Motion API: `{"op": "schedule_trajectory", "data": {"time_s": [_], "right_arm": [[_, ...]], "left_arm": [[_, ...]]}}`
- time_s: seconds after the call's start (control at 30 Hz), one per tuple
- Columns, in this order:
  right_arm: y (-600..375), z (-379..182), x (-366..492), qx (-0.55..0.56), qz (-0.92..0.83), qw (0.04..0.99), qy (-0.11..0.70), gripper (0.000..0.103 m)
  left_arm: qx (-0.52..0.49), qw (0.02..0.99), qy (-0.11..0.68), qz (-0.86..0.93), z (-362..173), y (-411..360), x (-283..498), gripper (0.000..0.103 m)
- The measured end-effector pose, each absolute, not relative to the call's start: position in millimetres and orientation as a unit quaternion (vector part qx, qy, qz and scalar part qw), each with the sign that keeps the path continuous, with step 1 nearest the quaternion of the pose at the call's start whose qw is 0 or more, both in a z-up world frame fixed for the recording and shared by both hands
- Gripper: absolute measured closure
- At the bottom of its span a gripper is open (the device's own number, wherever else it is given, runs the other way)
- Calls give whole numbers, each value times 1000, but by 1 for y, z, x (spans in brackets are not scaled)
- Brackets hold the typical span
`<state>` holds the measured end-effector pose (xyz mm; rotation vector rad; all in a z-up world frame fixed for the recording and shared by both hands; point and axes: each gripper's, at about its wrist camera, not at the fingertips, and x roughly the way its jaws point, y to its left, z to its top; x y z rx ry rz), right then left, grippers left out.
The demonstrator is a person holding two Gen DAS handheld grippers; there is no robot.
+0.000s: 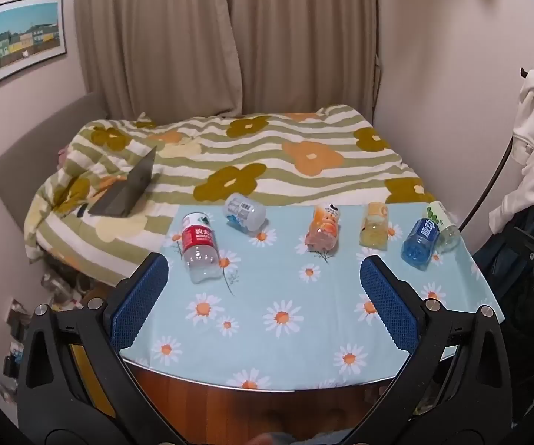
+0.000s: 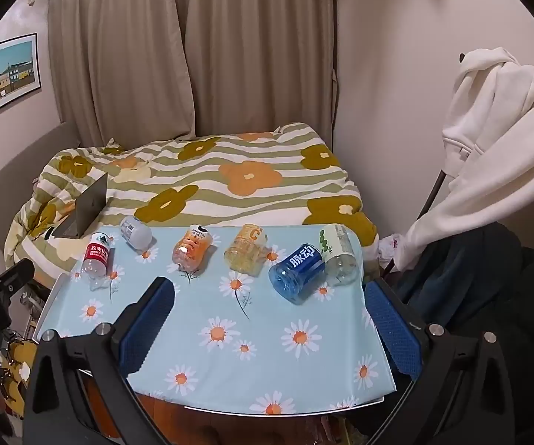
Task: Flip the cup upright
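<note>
Behind everything, a bed (image 1: 304, 155) with a flowered quilt fills the room, a half-open laptop (image 1: 129, 189) resting on it. In front, the surface (image 1: 285, 319) wears a pale blue daisy cloth. Six bottle-like cups lie on their sides in a row along its far edge: a red-labelled one (image 1: 199, 246) at the left, then a clear white one (image 1: 245, 211), an orange one (image 1: 323, 227), a yellow one (image 1: 375, 229), a blue one (image 1: 421, 241) and a green-printed clear one (image 1: 443, 227). The last two touch each other; the others lie apart.

The left gripper (image 1: 263, 289) hovers over the near half of the cloth, fingers spread wide with nothing between them. The right gripper (image 2: 270, 319) hangs likewise above its side, fingers wide apart and empty. No cup has been stood up yet.

The risks, as I judge them: round bodies on their sides may roll away when nudged, and those nearest the far edge could drop onto the bed. Grasping the blue cup may knock its green-printed neighbour. The thin clear plastic may crumple or slip from the pads mid-turn. A cup set down tilted could topple on the loose cloth.
</note>
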<state>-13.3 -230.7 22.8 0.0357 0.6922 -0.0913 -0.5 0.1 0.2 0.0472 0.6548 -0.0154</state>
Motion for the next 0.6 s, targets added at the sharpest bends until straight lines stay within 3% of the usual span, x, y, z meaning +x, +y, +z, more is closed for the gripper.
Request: {"op": "schedule_trajectory", "data": {"time_s": [0.6], "right_arm": [[-232, 18, -12, 24, -41, 937, 345, 0]], "left_arm": [[25, 946, 324, -8, 1, 3, 3, 0]]}}
